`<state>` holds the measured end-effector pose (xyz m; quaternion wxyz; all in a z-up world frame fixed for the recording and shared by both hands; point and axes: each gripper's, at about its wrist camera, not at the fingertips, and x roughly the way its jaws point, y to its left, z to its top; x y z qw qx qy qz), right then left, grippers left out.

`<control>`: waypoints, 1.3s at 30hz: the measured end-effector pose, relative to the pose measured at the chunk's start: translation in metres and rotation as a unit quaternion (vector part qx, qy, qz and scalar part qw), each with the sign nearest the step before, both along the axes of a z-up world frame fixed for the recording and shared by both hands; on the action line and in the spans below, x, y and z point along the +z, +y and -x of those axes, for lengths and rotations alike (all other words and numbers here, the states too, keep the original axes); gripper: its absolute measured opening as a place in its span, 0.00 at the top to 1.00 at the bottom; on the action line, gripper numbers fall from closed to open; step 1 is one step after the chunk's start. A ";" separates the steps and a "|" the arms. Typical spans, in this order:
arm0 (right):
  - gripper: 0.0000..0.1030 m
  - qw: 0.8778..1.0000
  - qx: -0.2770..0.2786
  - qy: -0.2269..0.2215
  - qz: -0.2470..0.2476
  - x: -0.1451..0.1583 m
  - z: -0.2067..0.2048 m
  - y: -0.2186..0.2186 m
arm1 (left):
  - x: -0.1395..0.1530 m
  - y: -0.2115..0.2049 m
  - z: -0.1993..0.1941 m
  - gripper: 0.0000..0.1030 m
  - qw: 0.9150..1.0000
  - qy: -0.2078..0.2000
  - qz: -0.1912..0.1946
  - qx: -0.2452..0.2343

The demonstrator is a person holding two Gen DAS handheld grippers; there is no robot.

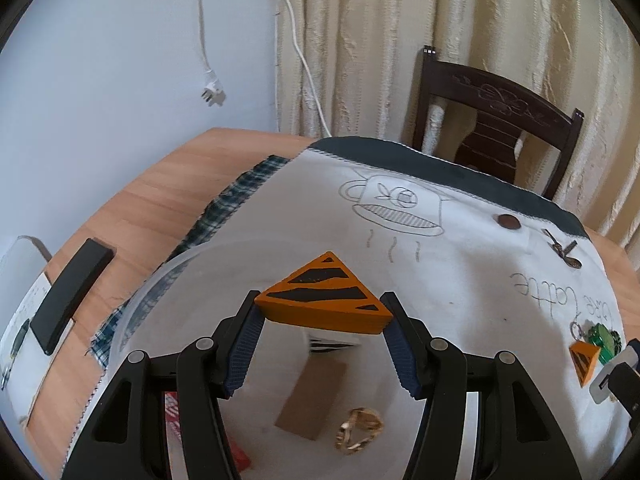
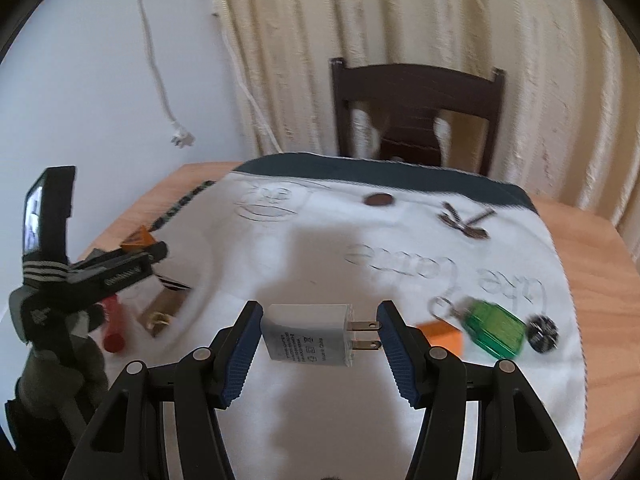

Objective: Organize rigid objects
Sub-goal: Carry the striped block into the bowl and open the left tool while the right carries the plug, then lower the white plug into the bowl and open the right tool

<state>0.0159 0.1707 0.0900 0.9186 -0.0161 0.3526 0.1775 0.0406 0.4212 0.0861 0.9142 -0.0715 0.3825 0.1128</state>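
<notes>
Wedges point(image 1: 326, 300), two orange striped; one charger point(image 2: 310, 336) between tongs point(image 2: 320, 334).

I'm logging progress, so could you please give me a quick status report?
Left gripper shut on orange striped wedge, above clear container. Right gripper shut on white charger, above cloth. Nothing blocking.

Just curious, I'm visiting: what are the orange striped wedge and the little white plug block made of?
The orange striped wedge, clamped in the left tool, looks like painted wood: thick solid edges, matte orange coat, brushed-on black stripes. It could be dense plastic. The white plug block, held in the right tool, looks like smooth moulded plastic with printed grey text; its two flat prongs look like shiny metal.
</notes>
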 end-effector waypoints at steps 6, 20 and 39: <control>0.40 0.999 0.043 -0.008 -0.004 0.008 -0.006 0.044 | -0.002 0.018 0.002 0.42 1.000 -0.002 0.004 0.018; 0.40 0.995 0.098 -0.011 -0.008 0.007 -0.020 0.114 | -0.003 0.052 0.007 0.42 0.998 -0.011 0.016 0.061; 0.40 0.994 0.111 0.006 -0.005 -0.009 -0.030 0.135 | -0.001 0.065 0.012 0.41 0.996 -0.018 0.018 0.085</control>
